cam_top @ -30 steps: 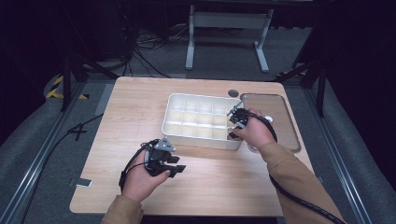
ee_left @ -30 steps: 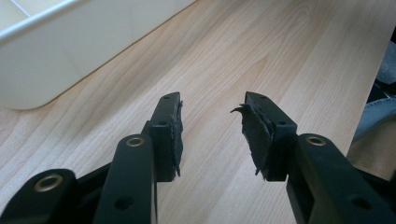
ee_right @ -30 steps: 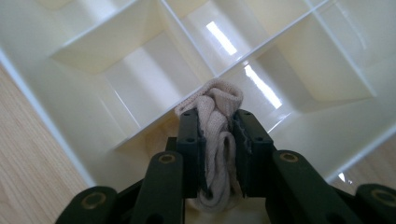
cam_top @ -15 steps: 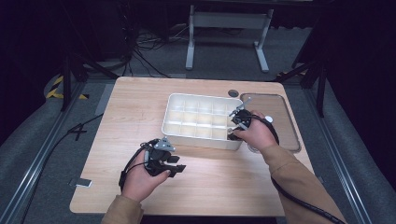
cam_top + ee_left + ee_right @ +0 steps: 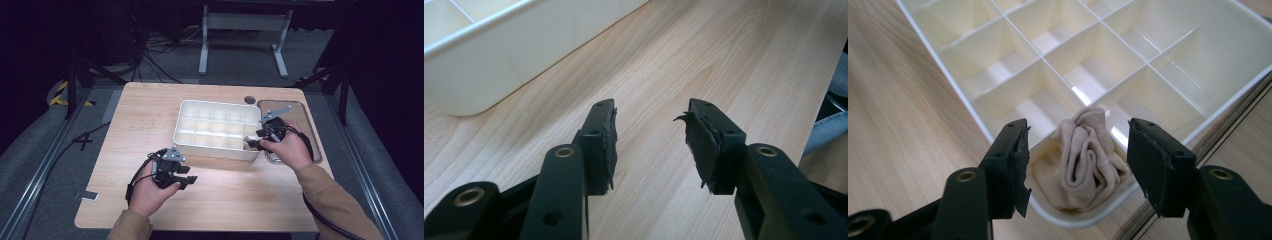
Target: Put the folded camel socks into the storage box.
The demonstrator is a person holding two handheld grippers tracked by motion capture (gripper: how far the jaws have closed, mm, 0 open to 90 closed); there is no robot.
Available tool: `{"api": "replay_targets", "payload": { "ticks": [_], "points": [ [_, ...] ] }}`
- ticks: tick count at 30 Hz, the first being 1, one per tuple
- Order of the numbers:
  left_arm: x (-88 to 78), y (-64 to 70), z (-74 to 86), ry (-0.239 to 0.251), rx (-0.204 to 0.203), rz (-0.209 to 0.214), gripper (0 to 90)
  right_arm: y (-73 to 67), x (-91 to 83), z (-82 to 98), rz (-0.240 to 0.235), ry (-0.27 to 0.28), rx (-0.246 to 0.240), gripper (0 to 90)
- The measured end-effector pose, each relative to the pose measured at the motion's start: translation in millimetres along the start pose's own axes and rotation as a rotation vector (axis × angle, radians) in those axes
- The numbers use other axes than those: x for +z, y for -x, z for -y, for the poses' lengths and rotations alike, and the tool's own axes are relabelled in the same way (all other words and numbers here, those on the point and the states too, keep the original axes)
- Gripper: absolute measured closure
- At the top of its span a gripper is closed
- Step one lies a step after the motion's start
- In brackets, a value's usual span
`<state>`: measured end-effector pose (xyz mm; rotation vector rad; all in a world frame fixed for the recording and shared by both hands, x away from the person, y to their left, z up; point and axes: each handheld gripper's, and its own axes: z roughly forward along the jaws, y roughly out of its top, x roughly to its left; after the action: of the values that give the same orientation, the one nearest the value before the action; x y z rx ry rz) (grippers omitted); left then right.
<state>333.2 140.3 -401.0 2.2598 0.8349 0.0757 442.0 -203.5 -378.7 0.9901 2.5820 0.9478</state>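
Right gripper [image 5: 1075, 150] hung wide, jaws just opened, above a beige sock [image 5: 1083, 160] bunched in the divided tray's [image 5: 943, 65] corner compartment; left gripper [image 5: 651, 142] rested wide and empty.

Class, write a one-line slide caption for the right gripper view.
Open right gripper above a bunched beige cloth lying in a corner compartment of the white tray.

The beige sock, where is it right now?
In the right gripper view the beige sock lies bunched in a corner compartment of the white tray, between the right gripper's open jaws.
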Motion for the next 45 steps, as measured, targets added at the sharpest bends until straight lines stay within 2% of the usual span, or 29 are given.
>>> {"api": "replay_targets", "payload": {
  "ticks": [3, 12, 15, 20, 24, 25, 29, 30, 31, 33, 36, 41, 45],
  "points": [
    [-1.3, 0.0, 0.3, 0.01, -0.003, 0.0, 55.7, -1.9, -11.9, 6.4, -0.02, 0.047, 0.014, 41.6],
    [-9.9, 1.5, 4.1, 0.041, -0.002, 0.018, 54.2, -8.2, -44.6, 34.0, -0.071, 0.155, -0.024, 38.7],
    [-12.5, -0.3, 6.1, 0.048, 0.0, 0.019, 53.9, -10.1, -52.9, 40.8, -0.082, 0.171, -0.04, 37.8],
    [-18.3, -4.2, 7.6, 0.072, 0.0, 0.025, 52.9, -16.9, -62.6, 52.9, -0.12, 0.206, -0.073, 36.3],
    [-19.3, -5.6, 9.1, 0.084, -0.004, 0.03, 52.1, -22.2, -65.9, 62.5, -0.136, 0.216, -0.08, 35.7],
    [-18.6, -4.1, 10.5, 0.087, -0.008, 0.021, 51.4, -26.7, -67.8, 68.4, -0.141, 0.227, -0.107, 35.7],
    [-17.1, -2.8, 12.9, 0.081, -0.007, 0.027, 49.0, -33.4, -70.7, 77.7, -0.151, 0.274, -0.096, 35.4],
    [-16.5, -2.8, 13.9, 0.068, 0.002, 0.028, 48.0, -34.7, -70.3, 79.3, -0.153, 0.273, -0.093, 35.0],
    [-15.3, -1.6, 15.2, 0.061, 0.004, 0.022, 46.6, -38.6, -68.4, 83.3, -0.15, 0.241, -0.119, 34.5],
    [-14.8, -2.3, 16.8, 0.045, 0.014, 0.028, 46.2, -39.5, -68.0, 84.9, -0.152, 0.242, -0.122, 34.5],
    [-13.4, -2.8, 18.4, 0.041, 0.003, 0.035, 45.2, -42.5, -62.2, 92.7, -0.202, 0.246, -0.117, 34.8],
    [-11.8, -3.6, 19.5, 0.023, 0.008, 0.041, 44.7, -43.9, -51.1, 101.8, -0.207, 0.202, -0.115, 34.9],
    [-11.1, -5.3, 20.8, 0.015, 0.006, 0.037, 44.6, -48.6, -37.3, 104.7, -0.238, 0.179, -0.129, 35.4]
  ]
}}
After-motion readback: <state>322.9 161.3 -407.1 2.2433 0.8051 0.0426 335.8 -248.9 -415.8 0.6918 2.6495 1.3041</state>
